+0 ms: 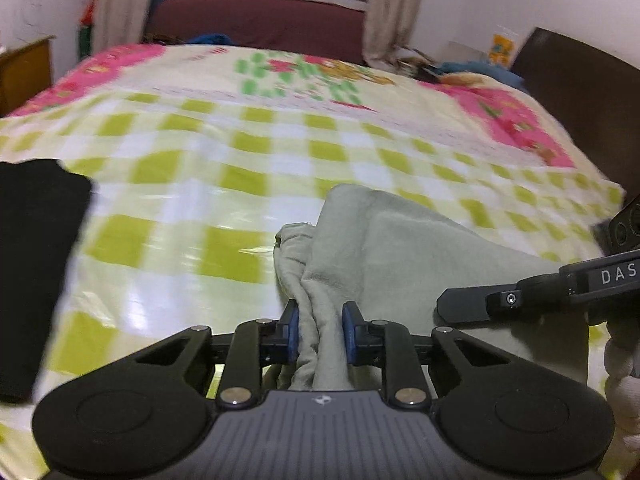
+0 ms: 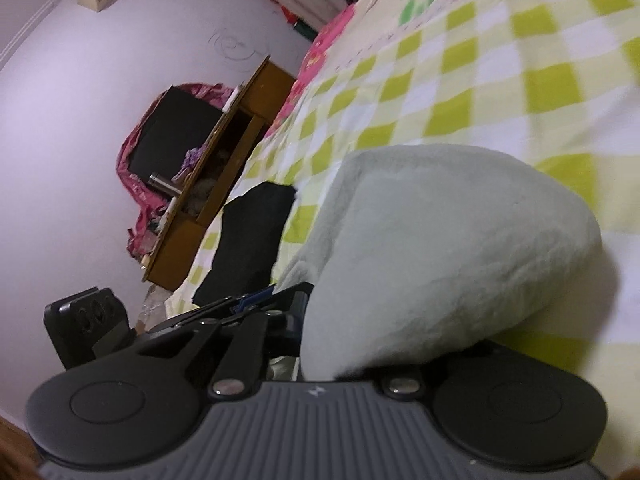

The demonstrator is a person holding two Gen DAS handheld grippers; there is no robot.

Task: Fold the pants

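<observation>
Lower centre of the left wrist view: pale grey-green pants (image 1: 384,248) lie bunched on the green-checked bedsheet (image 1: 192,184), one gathered edge rising into the left gripper (image 1: 320,334). Its blue pads (image 1: 293,334) pinch a thick fold of cloth. Right gripper (image 1: 472,308) enters from the right edge of that view, fingertips against the same garment; in the right wrist view the fabric billows over its jaws and hides the tips (image 2: 304,320), so its state cannot be read directly, though cloth appears caught there and the jaws look nearly closed. Handling judgement: soft, light, limp knit, no stiffness; it will sag and drape between the two holds, and slip little on rubber pads. Best holds are edges or corners, waistband or hem, spaced apart so the span hangs flat. Both grippers angle downward toward the bed. A black garment (image 1: 36,264) lies at left, apart from the pants.
</observation>
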